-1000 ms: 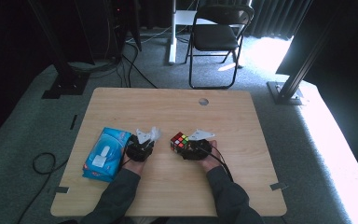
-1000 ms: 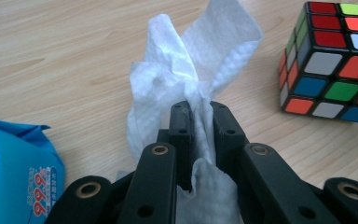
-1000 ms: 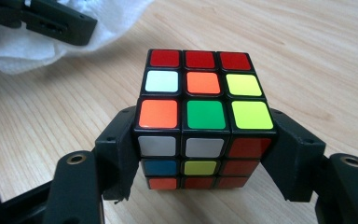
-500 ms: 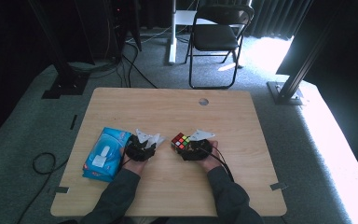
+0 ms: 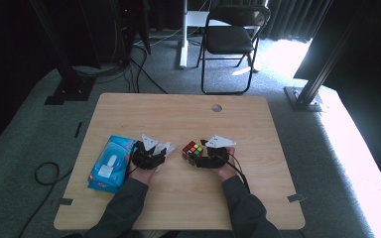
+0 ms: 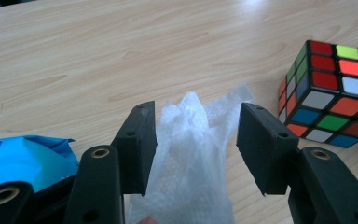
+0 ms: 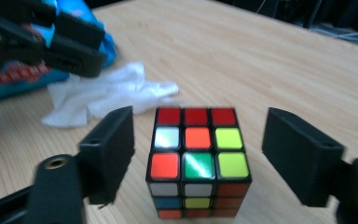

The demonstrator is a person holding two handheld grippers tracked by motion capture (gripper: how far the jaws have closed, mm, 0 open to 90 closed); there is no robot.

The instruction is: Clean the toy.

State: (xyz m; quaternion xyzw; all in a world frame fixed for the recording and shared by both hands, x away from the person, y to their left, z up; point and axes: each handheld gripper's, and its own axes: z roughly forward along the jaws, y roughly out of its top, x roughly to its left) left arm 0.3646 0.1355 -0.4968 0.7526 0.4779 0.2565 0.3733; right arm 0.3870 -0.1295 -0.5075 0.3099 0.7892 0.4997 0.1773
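Pale wood-grain surface (image 5: 178, 119) on grey carpet, dark room, a folding chair (image 5: 230, 39) beyond the surface's far edge. The scrambled cube (image 5: 192, 150), black-edged with red, orange, yellow-green, white and green tiles, sits near the surface's front middle, between the parted jaws of the right gripper (image 7: 198, 158), which have just been closing, pads clear of it. Left of the cube, the left gripper (image 6: 196, 140), jaws just opening, straddles a crumpled white tissue (image 6: 193, 154); a blue tissue pack (image 5: 109, 162) lies further left.

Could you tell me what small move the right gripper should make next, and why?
Probably close the right gripper on the puzzle cube: the cube sits on the table between its open jaws, with a gap on each side, so neither pad presses it yet.
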